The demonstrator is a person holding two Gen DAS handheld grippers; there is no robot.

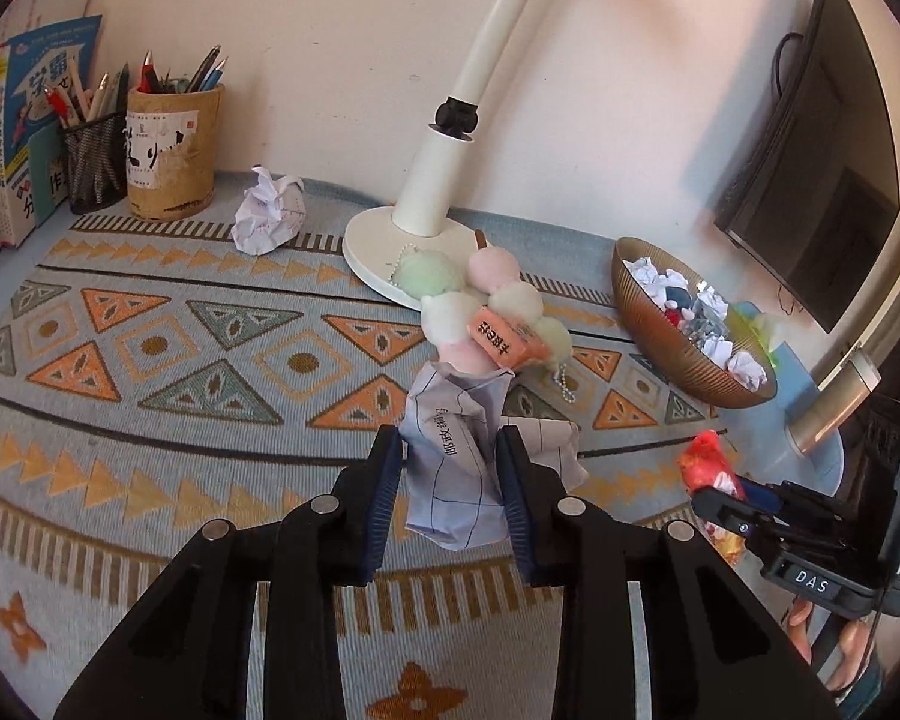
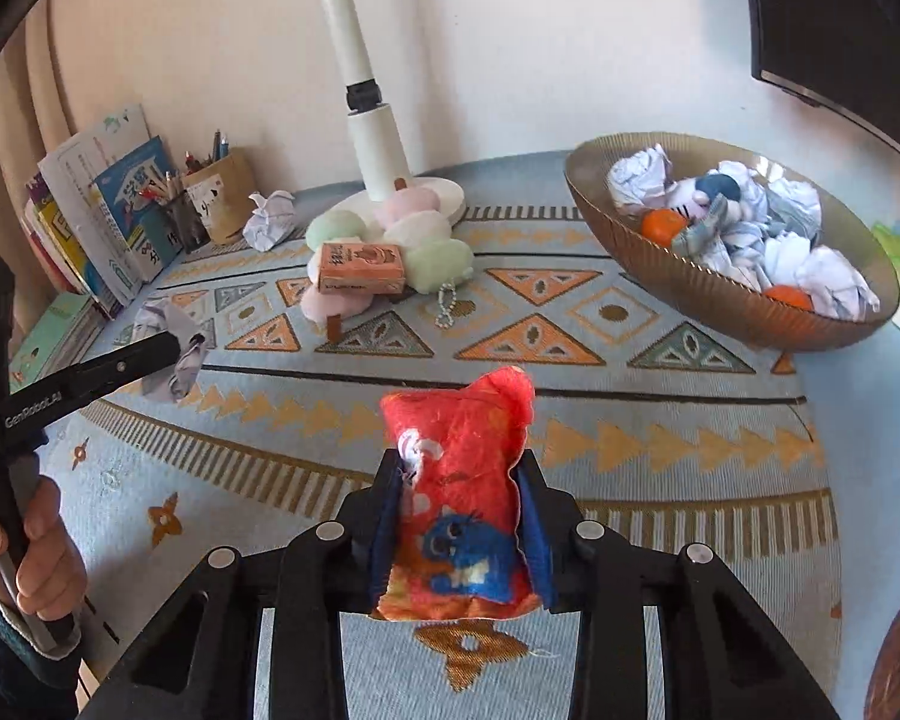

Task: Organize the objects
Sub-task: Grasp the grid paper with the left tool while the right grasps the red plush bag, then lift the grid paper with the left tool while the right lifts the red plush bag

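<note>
While your left claw (image 1: pixel 450 450) pinches a crumpled paper (image 1: pixel 450 462) above the patterned counter (image 1: pixel 150 360), your right claw (image 2: pixel 459 480) is clamped on a red pouch (image 2: pixel 459 492), also lifted. Ahead sit plush balls (image 2: pixel 390 234) with an orange box (image 2: pixel 363 267) by the lamp base (image 1: pixel 372 246); the bowl (image 2: pixel 690 294) at right holds paper wads.

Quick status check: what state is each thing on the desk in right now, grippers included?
Left gripper: shut on crumpled paper, lifted.
Right gripper: shut on red pouch, lifted.
Bowl: upright, holding paper balls and other small items.
Paper ball: loose on the mat near the pen cup.
Orange box: lying on the plush toys.
Lamp: upright.
</note>
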